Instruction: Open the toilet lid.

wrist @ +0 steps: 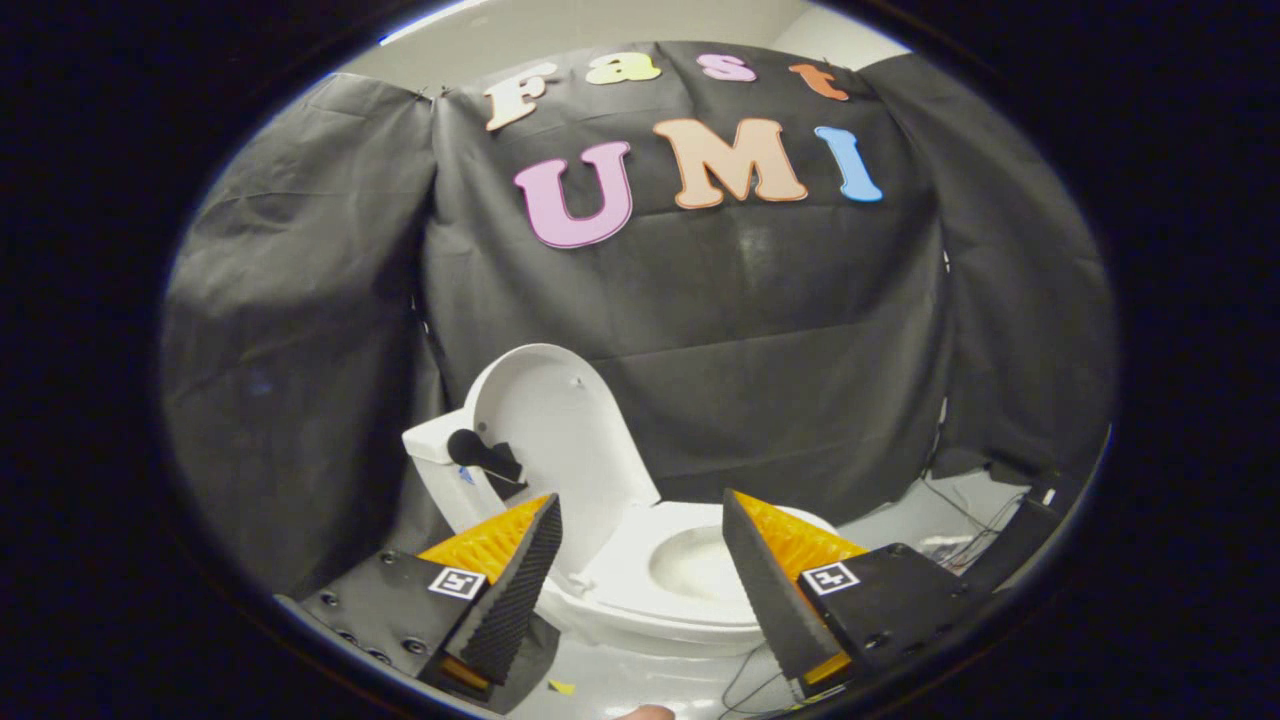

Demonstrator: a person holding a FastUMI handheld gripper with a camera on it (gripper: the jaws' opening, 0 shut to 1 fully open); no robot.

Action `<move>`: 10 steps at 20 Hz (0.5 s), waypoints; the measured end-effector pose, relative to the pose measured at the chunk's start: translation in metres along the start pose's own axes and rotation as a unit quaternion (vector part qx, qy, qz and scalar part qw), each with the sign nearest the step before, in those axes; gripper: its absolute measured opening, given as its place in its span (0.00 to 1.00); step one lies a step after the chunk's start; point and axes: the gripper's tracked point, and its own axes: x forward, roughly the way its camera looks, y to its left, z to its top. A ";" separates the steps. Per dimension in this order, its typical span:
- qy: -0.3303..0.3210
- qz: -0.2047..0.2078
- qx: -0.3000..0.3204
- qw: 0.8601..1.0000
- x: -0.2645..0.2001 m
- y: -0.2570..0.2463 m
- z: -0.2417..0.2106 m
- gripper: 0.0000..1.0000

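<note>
Toilet lid [555,430] stands raised upright behind the white toilet [660,590], leaning back toward the tank [432,450] with its black handle [480,455]. Just before the toilet, the hand-held gripper [640,515] is spread wide, holding nothing, the bowl visible between its fingers.

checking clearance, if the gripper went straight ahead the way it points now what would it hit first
Probably the toilet seat. The gripper is open, holding nothing, and the seat and bowl lie just ahead between its fingers. The lid already stands raised, off toward the left finger. Depth is hard to judge in this fisheye view.
</note>
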 end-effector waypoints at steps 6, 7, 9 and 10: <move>0.005 0.000 -0.033 0.999 -0.020 -0.056 -0.001 0.99; 0.001 0.000 -0.026 1.000 -0.024 -0.060 -0.001 0.99; -0.004 -0.002 -0.027 1.000 -0.024 -0.066 -0.006 0.99; -0.006 -0.001 -0.031 1.000 -0.024 -0.069 -0.010 0.99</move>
